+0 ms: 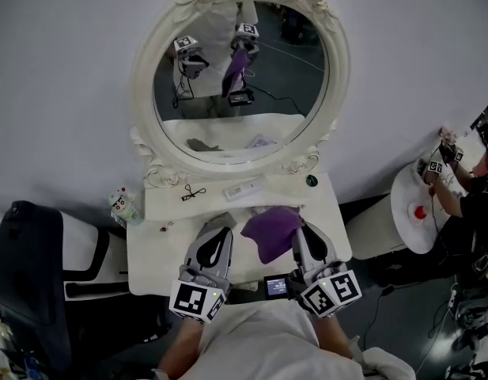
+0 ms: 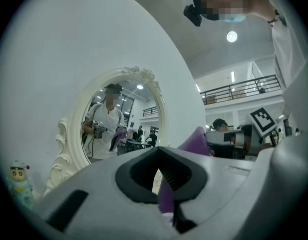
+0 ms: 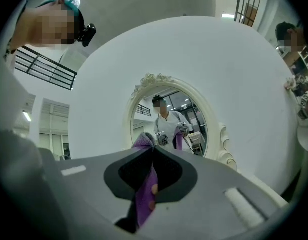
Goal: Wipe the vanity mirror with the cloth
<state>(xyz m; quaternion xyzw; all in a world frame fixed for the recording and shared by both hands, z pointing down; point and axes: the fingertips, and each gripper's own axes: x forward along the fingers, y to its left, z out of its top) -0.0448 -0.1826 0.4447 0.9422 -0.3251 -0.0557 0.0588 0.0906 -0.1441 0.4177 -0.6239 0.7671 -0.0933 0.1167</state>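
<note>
The purple cloth (image 1: 269, 229) is pinched between the closed fingers of the right gripper (image 1: 302, 229) and spreads left over the near side of the vanity table (image 1: 149, 252). The left gripper (image 1: 221, 220) is just left of the cloth, its jaws nearly together and holding nothing. Both are below the oval mirror (image 1: 236, 85).

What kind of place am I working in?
Probably a staged set in a large hall, not a home: the vanity mirror stands against a curved white backdrop, a balcony railing runs high behind, and another person works nearby.
</note>
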